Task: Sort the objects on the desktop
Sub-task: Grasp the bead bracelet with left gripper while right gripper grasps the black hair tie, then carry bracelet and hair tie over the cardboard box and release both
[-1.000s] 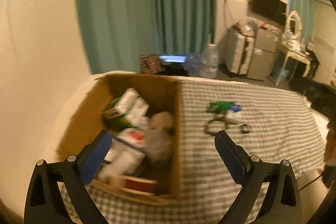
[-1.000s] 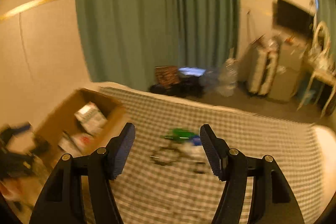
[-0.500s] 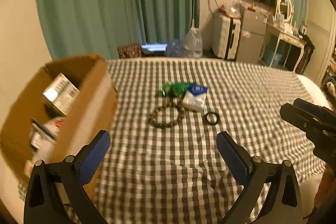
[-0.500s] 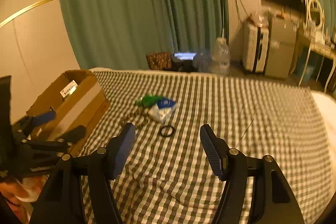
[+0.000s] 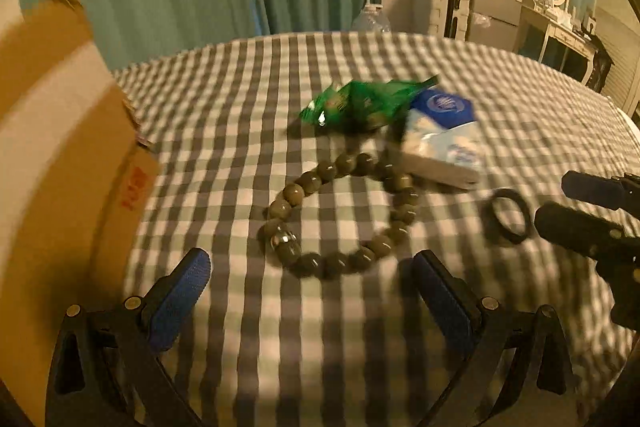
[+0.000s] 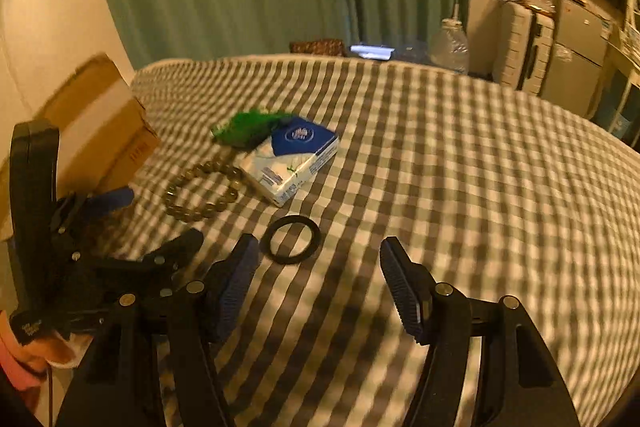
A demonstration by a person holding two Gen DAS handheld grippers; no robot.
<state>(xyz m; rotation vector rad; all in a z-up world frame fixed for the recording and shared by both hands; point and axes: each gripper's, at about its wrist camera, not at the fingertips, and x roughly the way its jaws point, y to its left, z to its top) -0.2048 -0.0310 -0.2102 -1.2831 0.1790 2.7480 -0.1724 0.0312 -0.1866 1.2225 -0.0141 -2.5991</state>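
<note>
Both grippers have dropped toward the checked cloth (image 6: pixel 460 163) since the earlier frames, and the small pile that lay far off now fills both views. The bead bracelet (image 5: pixel 340 211) lies just ahead of the left gripper (image 5: pixel 312 287), at about twelve o'clock from its tips. That gripper's jaws are spread wide with nothing between them.

The black ring (image 6: pixel 291 239) sits just ahead of the right gripper (image 6: pixel 316 281), near eleven o'clock, close to its left-hand finger. That gripper's jaws are also parted and empty.

From the bracelet, the blue-and-white packet (image 6: pixel 292 159) lies at about two o'clock, touching or just overlapping the beads; motion blur makes the contact hard to settle. The green wrapper (image 5: pixel 360 103) is at twelve o'clock, tucked against the packet's far edge. The cardboard box (image 5: pixel 52 155) stands at nine o'clock, beside the pile but apart from it.

As for progress, four loose things remain on the cloth and none is gripped. The box's inside is hidden here, so what is already sorted cannot be told. This looks like the approach before the next pick.
</note>
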